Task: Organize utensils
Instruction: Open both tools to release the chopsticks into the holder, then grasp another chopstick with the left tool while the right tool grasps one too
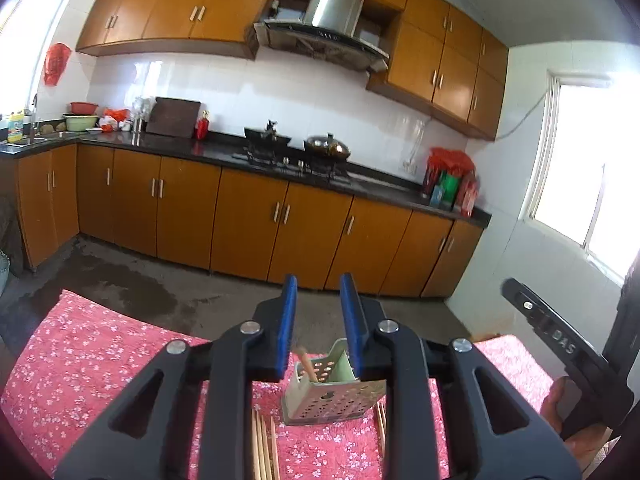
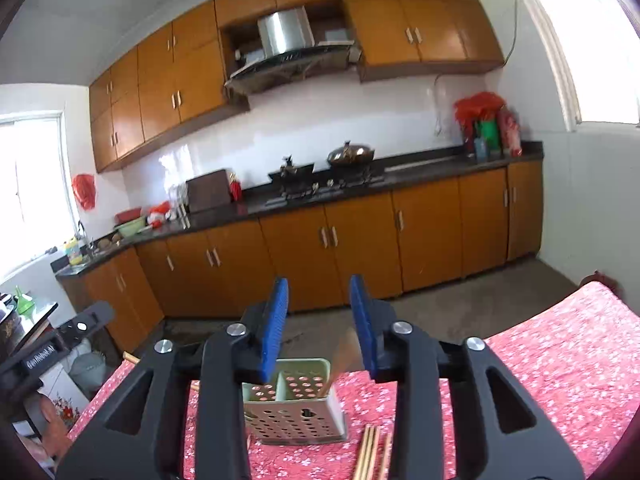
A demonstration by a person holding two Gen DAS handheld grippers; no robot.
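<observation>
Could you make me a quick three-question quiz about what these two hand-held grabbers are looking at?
1. True or false: the perforated utensil holder stands on a floral pink tablecloth.
2. The chopsticks left on the cloth are: A) inside the holder B) lying beside the holder C) on the stove.
3. Fill in: both the left gripper and the right gripper have ____ jaws with nothing pinched.

Key: 1 true; 2 B; 3 open.

One holder, two compartments, two woks.
</observation>
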